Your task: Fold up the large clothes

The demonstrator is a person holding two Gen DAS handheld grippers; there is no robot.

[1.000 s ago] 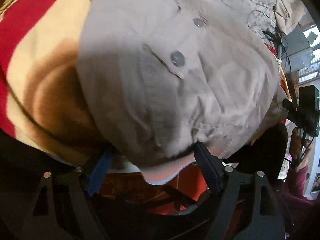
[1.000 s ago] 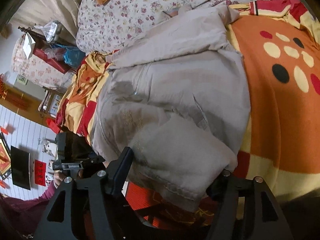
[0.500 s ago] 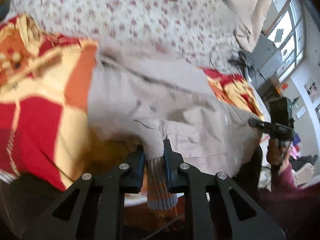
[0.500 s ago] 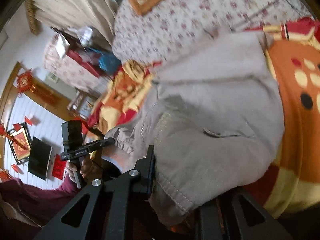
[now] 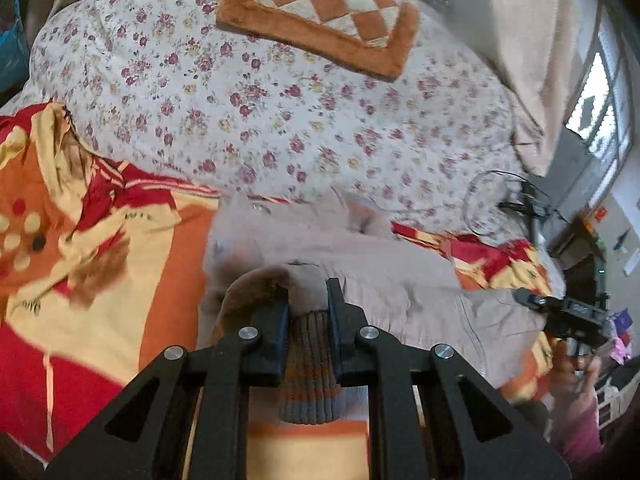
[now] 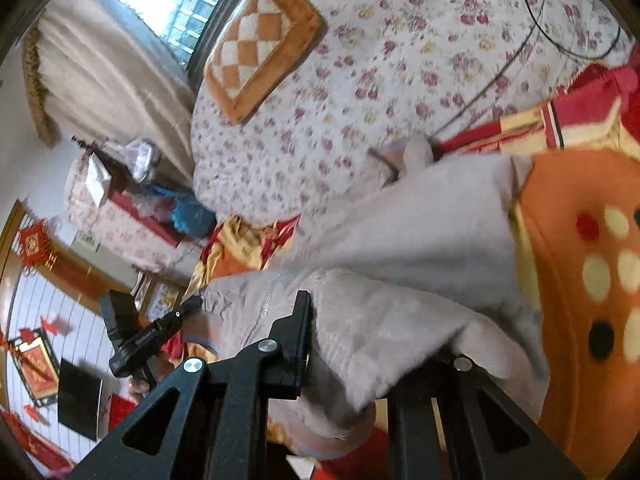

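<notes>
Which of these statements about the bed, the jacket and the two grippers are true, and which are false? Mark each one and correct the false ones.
1. The left gripper is shut on the jacket's ribbed cuff. True.
2. The beige jacket lies folded flat, untouched. False: both grippers grip it; its near edge is lifted.
3. A checkered cushion rests on the floral quilt. True.
4. The right gripper stands open and empty. False: it is shut on jacket fabric.
5. The blanket under the jacket is plain blue. False: it is orange, red and cream.
</notes>
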